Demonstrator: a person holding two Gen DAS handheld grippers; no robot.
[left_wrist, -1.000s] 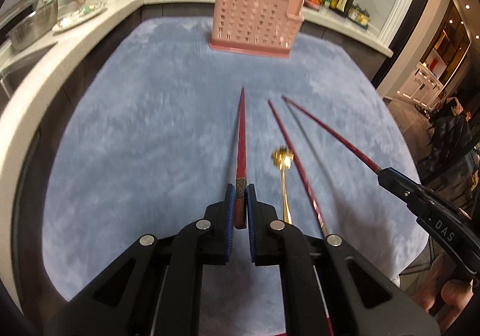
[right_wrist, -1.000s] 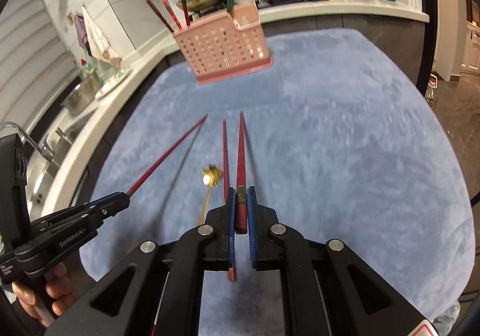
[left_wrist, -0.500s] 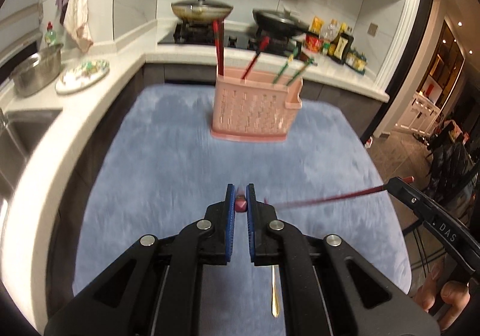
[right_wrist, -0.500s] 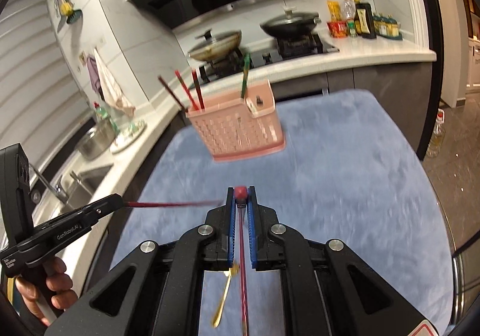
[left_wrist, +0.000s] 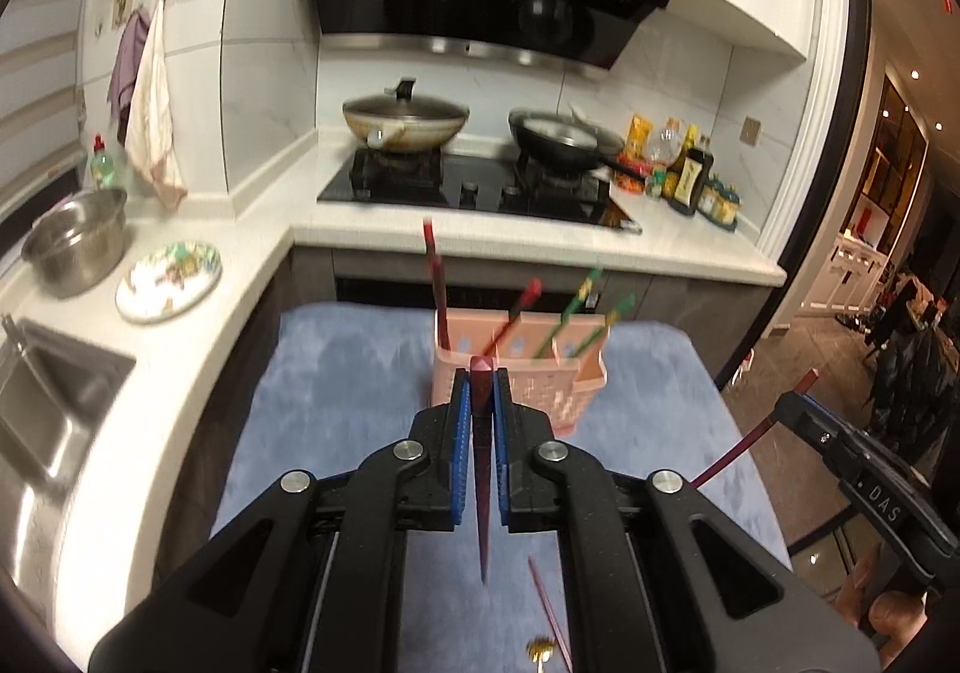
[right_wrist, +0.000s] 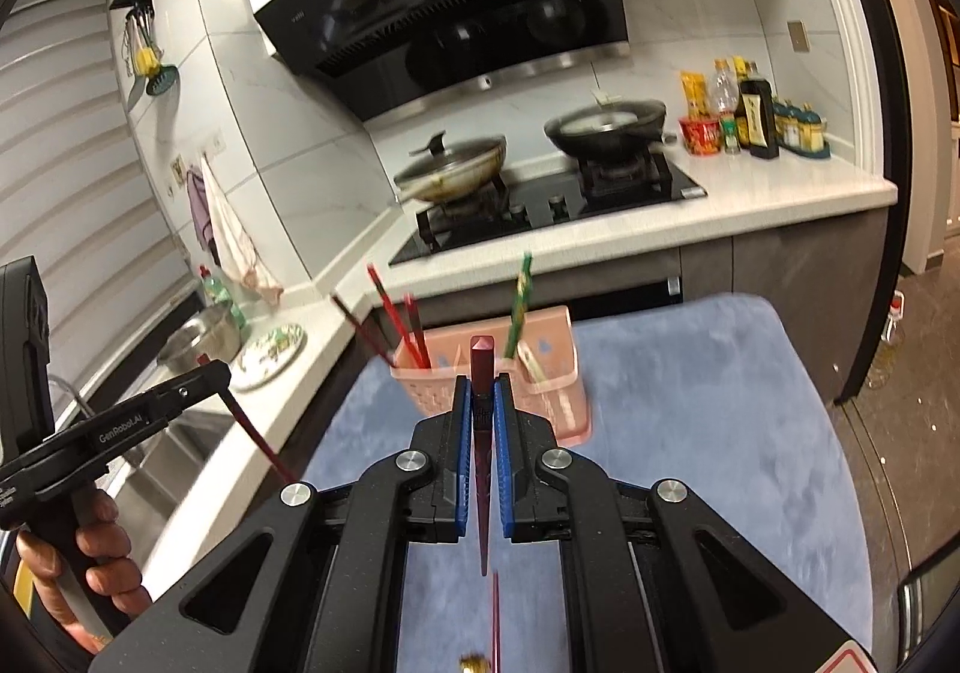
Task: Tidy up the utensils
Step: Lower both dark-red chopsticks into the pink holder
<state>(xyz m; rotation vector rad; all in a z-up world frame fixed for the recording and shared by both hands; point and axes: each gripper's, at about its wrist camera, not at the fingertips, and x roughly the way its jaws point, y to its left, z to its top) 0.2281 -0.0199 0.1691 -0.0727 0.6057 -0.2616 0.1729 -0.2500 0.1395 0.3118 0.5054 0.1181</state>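
**Q:** State task progress.

**A:** Several red and green chopsticks stand in the pink utensil basket point(left_wrist: 528, 373) at the far side of the blue mat point(left_wrist: 336, 409). Outstanding: two chopsticks in my grip, plus one red chopstick point(left_wrist: 549, 613) and a gold utensil point(left_wrist: 540, 650) on the mat below; blur hides what kind.

**Q:** Grip state and orientation?

**A:** My left gripper point(left_wrist: 478, 394) is clamped on a dark red chopstick point(left_wrist: 482, 469). My right gripper point(right_wrist: 482, 403) is clamped on another point(right_wrist: 482, 469). Each is held near its thick end, which points toward the basket; the long axis runs back with the taper hanging below the jaws, clear of the mat.
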